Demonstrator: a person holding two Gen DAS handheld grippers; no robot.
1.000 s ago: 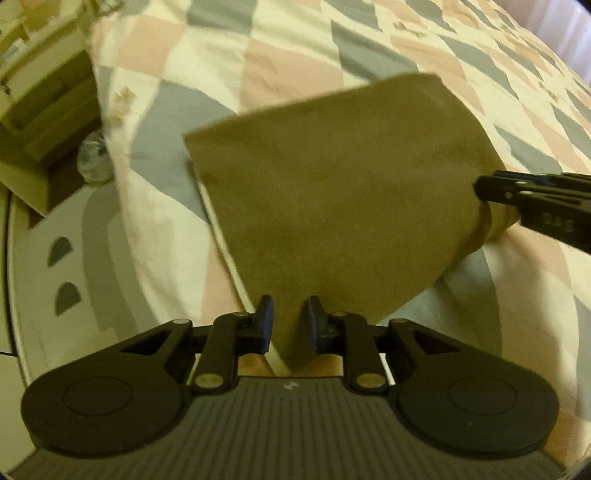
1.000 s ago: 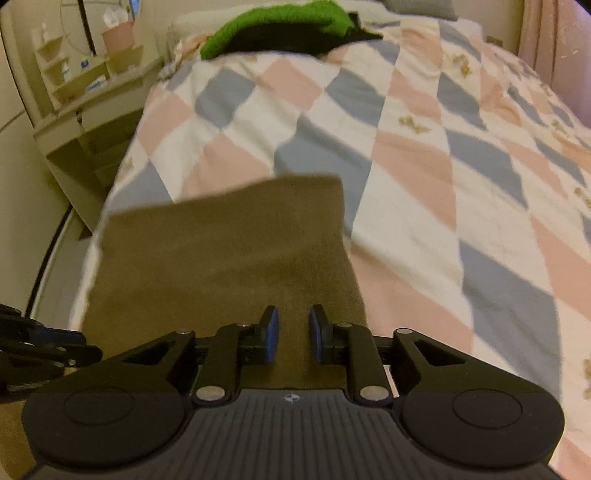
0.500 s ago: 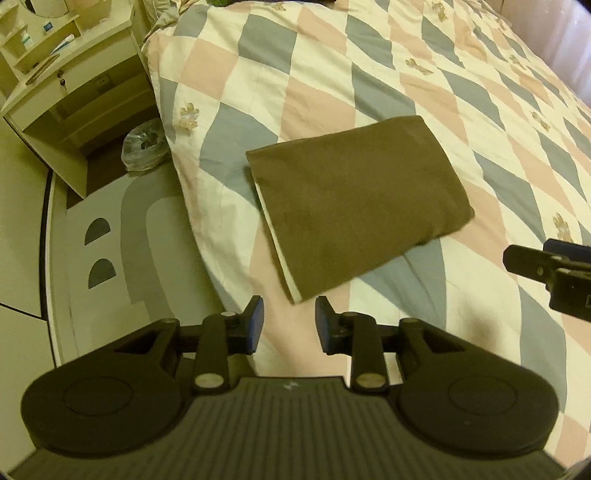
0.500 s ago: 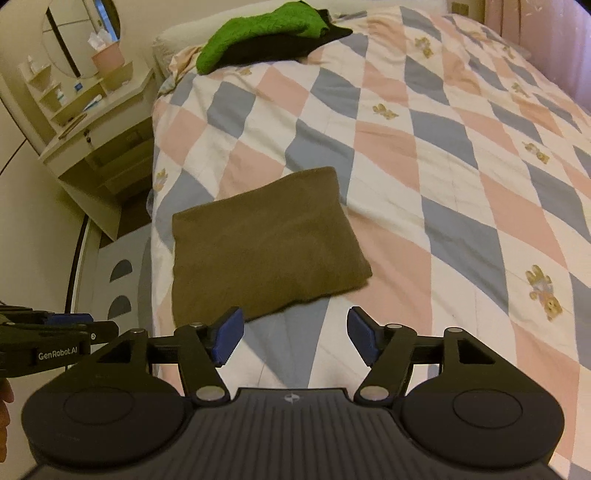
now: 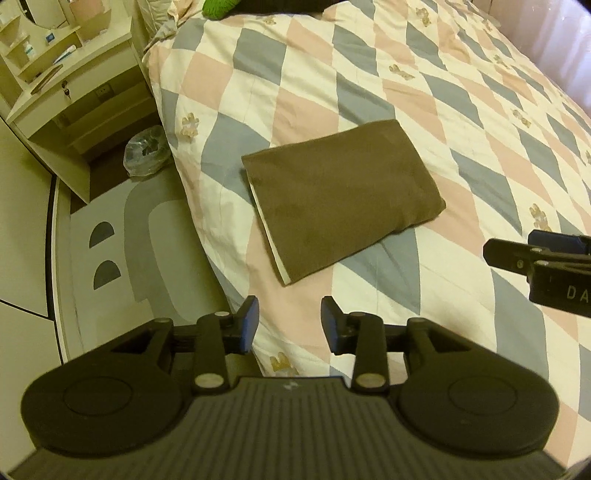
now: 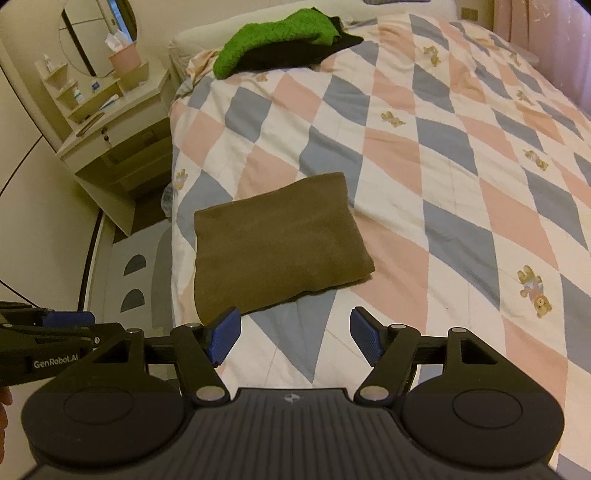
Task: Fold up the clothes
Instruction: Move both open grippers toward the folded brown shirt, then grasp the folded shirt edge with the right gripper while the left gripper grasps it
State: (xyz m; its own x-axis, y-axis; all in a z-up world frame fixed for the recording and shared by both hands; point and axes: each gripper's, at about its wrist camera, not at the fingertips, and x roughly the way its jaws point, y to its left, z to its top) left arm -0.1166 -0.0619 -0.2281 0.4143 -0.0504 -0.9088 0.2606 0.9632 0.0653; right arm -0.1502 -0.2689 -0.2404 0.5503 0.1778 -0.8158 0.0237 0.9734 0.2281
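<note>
The folded brown garment (image 5: 341, 199) lies flat on the checked bedspread (image 5: 424, 110), near the bed's left edge. The left gripper (image 5: 290, 319) hangs above the near edge, jaws parted and empty — the right gripper (image 6: 295, 332) spread wider, holding nothing. A green and black clothes pile (image 6: 284, 40) sits at the far end.

green garment (image 5: 218, 7) cropped by top edge, shelf items (image 6: 79, 94) too small
</note>
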